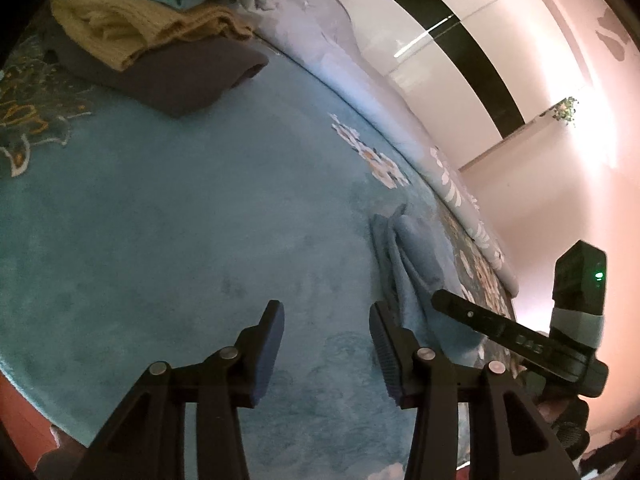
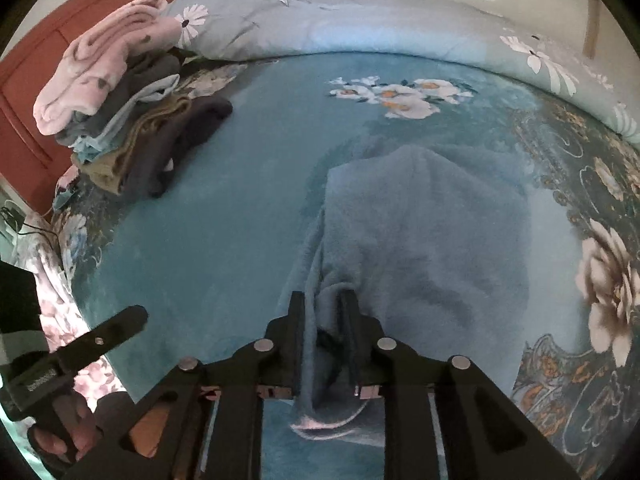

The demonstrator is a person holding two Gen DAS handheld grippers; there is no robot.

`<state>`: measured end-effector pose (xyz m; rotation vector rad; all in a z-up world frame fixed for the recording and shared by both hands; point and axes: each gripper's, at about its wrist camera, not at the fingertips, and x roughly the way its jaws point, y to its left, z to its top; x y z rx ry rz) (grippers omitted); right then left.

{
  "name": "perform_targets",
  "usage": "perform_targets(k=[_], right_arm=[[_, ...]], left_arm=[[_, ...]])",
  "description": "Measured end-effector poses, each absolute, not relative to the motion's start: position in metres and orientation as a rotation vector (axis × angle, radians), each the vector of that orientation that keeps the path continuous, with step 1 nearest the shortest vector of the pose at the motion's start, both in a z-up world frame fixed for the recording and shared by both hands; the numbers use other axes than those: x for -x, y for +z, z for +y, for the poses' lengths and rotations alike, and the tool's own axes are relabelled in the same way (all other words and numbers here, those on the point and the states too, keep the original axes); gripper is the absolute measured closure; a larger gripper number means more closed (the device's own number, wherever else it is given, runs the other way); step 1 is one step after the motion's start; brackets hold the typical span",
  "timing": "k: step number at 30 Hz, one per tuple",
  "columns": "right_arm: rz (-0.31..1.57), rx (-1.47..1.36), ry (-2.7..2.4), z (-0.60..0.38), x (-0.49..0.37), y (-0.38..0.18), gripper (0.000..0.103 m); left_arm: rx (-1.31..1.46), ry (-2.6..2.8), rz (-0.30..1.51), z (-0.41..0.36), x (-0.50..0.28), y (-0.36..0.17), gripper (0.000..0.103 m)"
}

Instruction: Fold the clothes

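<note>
Teal floral bed (image 2: 240, 208) with a clothes pile (image 2: 132, 128) stacked near the headboard. Right gripper (image 2: 324, 320) fingers pinch the blue fleece garment (image 2: 420, 240) — partly folded, more left. Left gripper (image 1: 328, 340) gapes wide, holding nothing.

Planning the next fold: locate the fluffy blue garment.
Right-wrist view, centre: the fluffy blue garment lies on the teal bedspread, its near edge pinched in the right gripper.

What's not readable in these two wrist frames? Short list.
- Blue garment: its type is unclear; bunched folds, and the right hand-held gripper covers the pinched edge.
- Clothes pile: top cut off by the left-wrist frame edge; item count is unclear in both views.
- Left hand-held gripper: open over the blanket; contact with it is undeterminable.
</note>
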<state>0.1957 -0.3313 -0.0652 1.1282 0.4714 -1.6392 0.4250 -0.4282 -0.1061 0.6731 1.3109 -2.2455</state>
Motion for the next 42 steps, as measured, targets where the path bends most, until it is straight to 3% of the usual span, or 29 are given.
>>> perform_targets(k=[5,9,16,27,31,35,39,42], right_arm=[[0.288,-1.117,-1.449,-0.316,-0.196,-0.046,0.07],[0.179,-1.075,-1.615,-0.288,-0.16,-0.027,0.069],[0.07,-1.203,-1.659,-0.26,-0.118,-0.05,0.069],[-0.024,-1.344,-1.649,-0.238,-0.085,-0.086,0.069],[-0.035,-1.352,-1.638,-0.237,-0.083,-0.09,0.069],[-0.033,-1.355,-1.634,-0.237,-0.082,-0.09,0.069],[-0.03,-1.364,-1.635,-0.239,-0.081,-0.089,0.069],[-0.025,-1.365,-1.636,-0.239,-0.08,-0.086,0.069]], left_arm=[[-0.691,-2.332,1.289,-0.418,-0.408,-0.099,0.053],[-0.697,-2.487,1.256,-0.402,-0.377,-0.08,0.046],[-0.802,-2.679,1.018,-0.37,-0.314,-0.058,0.043],[-0.946,-2.687,1.017,-0.36,-0.298,-0.092,0.048],[-0.996,-2.656,1.095,-0.361,-0.304,-0.107,0.048],[-0.902,-2.714,1.188,-0.365,-0.309,-0.095,0.048],[-0.957,-2.698,1.155,-0.366,-0.296,-0.09,0.048],[-0.933,-2.686,1.185,-0.367,-0.298,-0.095,0.054]])
